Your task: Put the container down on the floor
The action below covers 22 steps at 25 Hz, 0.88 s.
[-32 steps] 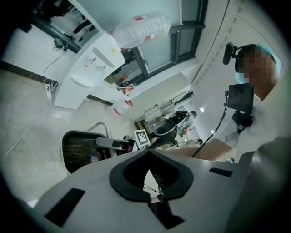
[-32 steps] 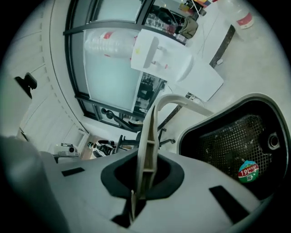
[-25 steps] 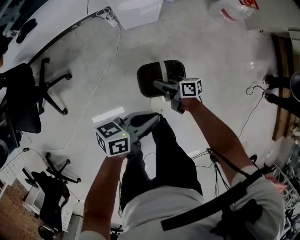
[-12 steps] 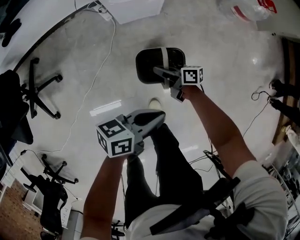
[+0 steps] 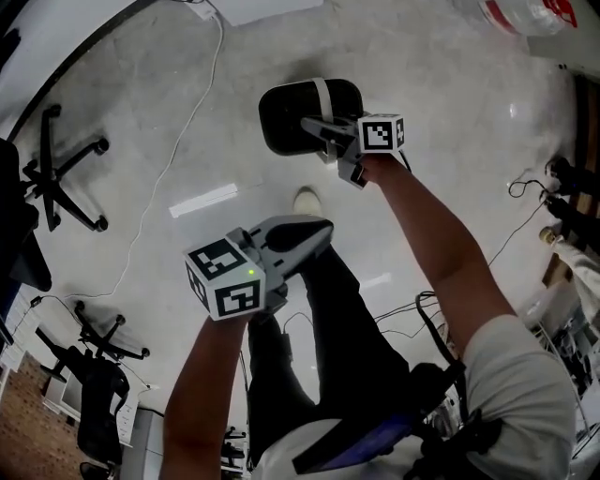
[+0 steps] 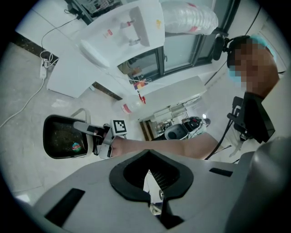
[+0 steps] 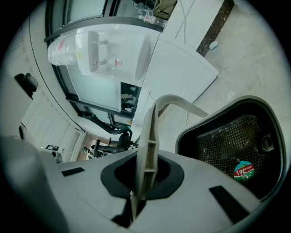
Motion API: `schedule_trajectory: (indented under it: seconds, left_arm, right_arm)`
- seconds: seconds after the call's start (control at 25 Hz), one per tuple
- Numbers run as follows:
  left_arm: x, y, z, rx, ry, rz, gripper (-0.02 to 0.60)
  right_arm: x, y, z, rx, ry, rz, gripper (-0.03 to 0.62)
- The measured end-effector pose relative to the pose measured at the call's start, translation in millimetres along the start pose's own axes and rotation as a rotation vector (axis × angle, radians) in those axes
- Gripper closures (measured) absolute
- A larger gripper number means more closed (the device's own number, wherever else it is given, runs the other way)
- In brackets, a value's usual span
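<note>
A black mesh-bottomed container (image 5: pixel 289 117) with a pale grey handle (image 5: pixel 323 94) hangs above the floor, out in front of my legs. My right gripper (image 5: pixel 315 126) is shut on that handle. In the right gripper view the handle (image 7: pixel 148 145) runs upright between the jaws, and the container (image 7: pixel 227 141) with a round sticker (image 7: pixel 243 169) lies to the right. My left gripper (image 5: pixel 323 228) is shut with nothing in it, nearer to me and over my thigh. The left gripper view shows the container (image 6: pixel 63 136) and right gripper (image 6: pixel 87 129) ahead, beyond the left gripper (image 6: pixel 149 182).
Pale glossy floor lies below. Two office chairs (image 5: pixel 56 169) (image 5: pixel 94 337) stand at the left, and a thin cable (image 5: pixel 178 141) runs across the floor. A white panel (image 5: pixel 272 7) lies at the top, with more cables (image 5: pixel 530 187) at the right. My shoe (image 5: pixel 307 200) is under the container.
The right gripper and the container have drifted up and slightly left in the head view, still gripped by the handle. The left gripper has hardly moved.
</note>
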State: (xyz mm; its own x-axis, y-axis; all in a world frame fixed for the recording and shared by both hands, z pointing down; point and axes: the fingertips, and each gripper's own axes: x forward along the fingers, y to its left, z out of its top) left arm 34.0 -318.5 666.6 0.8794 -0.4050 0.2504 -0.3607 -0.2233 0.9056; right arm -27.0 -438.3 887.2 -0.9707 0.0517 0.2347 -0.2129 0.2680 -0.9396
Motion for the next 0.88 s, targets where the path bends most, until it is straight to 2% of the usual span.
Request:
schedule_trajectory:
  seconds: [0.4,0.56,0.64,0.76,0.88]
  left_arm:
    - [2.7,-1.3,-15.6,-0.016,0.020,-0.003,0.572]
    - [4.2,-2.4,-17.0,-0.018,0.019,-0.011,0.572]
    - [4.8,-2.6,-19.0,-0.018,0.025,-0.014,0.572]
    - [5.6,-3.2,-22.3,-0.021,0.035,-0.016,0.572]
    - [6.8,-4.0,-24.8,-0.023,0.043,-0.020,0.572]
  right_arm:
    - [5.6,2.5,4.0,0.017,-0.008,0.003,0.577]
    - [3.4,0.4,-7.1,0.029,0.028,0.020,0.567]
    - [2.7,0.6,-13.2,0.050,0.041,0.032,0.485]
    - [0.6,3.8,-18.3,0.096,0.039,0.060,0.420]
    - [-4.2,0.9,-18.5,0.070,0.044,0.049,0.386]
